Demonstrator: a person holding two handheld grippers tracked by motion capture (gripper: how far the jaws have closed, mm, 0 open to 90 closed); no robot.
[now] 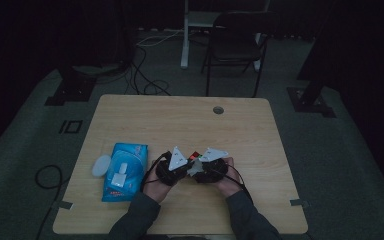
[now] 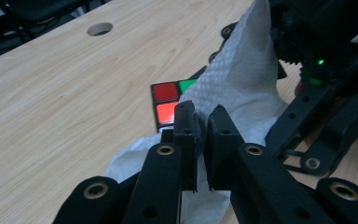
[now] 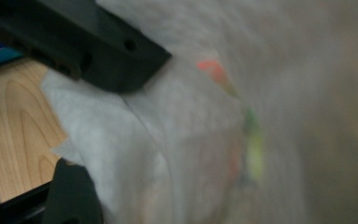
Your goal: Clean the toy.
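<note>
Both grippers meet nose to nose at the table's front middle, each held in a hand. My left gripper (image 1: 189, 169) (image 2: 201, 114) has its jaws pressed together on a white wipe (image 2: 247, 70) (image 1: 195, 169). Just past the jaws a colour cube (image 2: 167, 100) (image 1: 195, 156) shows red, orange and green squares, half covered by the wipe. My right gripper (image 1: 203, 168) faces the left one with the wipe draped over its front. In the right gripper view the wipe (image 3: 191, 121) hangs close before the camera, and cube colours glow through it. Its jaws are mostly hidden.
A blue pack of wet wipes (image 1: 124, 171) lies at the left, with a white round lid (image 1: 101, 165) beside it. A cable hole (image 1: 218, 110) (image 2: 99, 29) sits near the table's far edge. A chair (image 1: 235, 45) and floor cables lie beyond the table.
</note>
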